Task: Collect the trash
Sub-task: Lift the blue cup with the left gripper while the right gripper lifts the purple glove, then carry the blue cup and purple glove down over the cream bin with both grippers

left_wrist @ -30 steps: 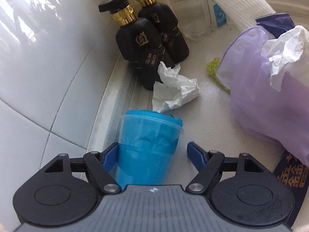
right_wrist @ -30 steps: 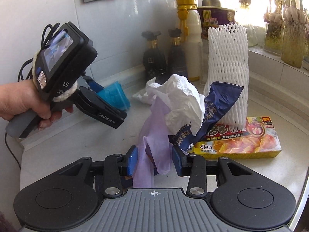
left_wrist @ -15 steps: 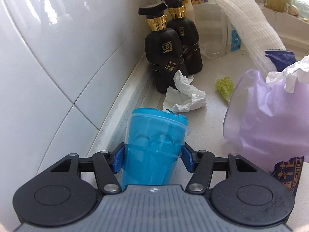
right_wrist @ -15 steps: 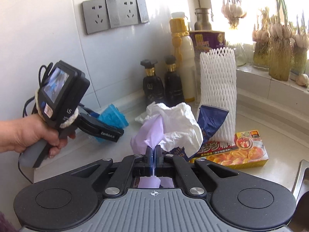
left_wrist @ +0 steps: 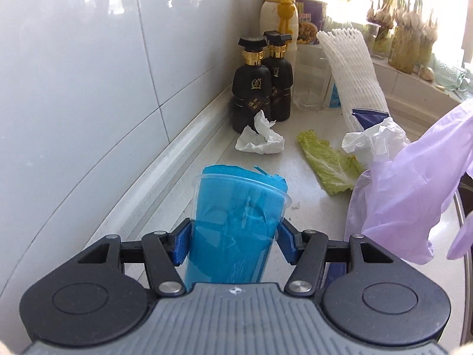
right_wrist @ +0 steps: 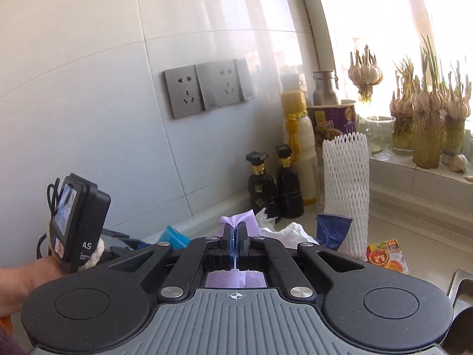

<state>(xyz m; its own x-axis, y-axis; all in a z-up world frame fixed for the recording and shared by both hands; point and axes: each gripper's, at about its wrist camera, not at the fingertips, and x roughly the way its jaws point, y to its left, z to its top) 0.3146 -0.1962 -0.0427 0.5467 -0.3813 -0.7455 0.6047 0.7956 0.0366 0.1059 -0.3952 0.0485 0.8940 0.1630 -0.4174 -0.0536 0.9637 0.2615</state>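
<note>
My left gripper [left_wrist: 233,236] is shut on a clear plastic cup [left_wrist: 236,222] stuffed with blue plastic, held above the counter by the wall. My right gripper [right_wrist: 235,238] is shut on the rim of a thin purple plastic bag [right_wrist: 236,219], which hangs at the right of the left wrist view [left_wrist: 414,189]. On the counter lie a crumpled white tissue [left_wrist: 260,139], a green cabbage leaf [left_wrist: 328,162], a white crumpled paper [left_wrist: 375,142] and a dark blue wrapper [left_wrist: 369,115].
Two black bottles [left_wrist: 260,88] with gold collars, a yellow-capped bottle [left_wrist: 279,9], a clear glass [left_wrist: 310,85] and a white foam net sleeve [left_wrist: 351,71] stand along the wall. A food box [right_wrist: 387,254] lies by the sink edge [right_wrist: 458,281]. Garlic jars [right_wrist: 428,124] line the sill.
My right gripper closed on the purple bag and lifted it, uncovering the leaf and paper. My left gripper closed on the blue cup and raised it back from the bottles.
</note>
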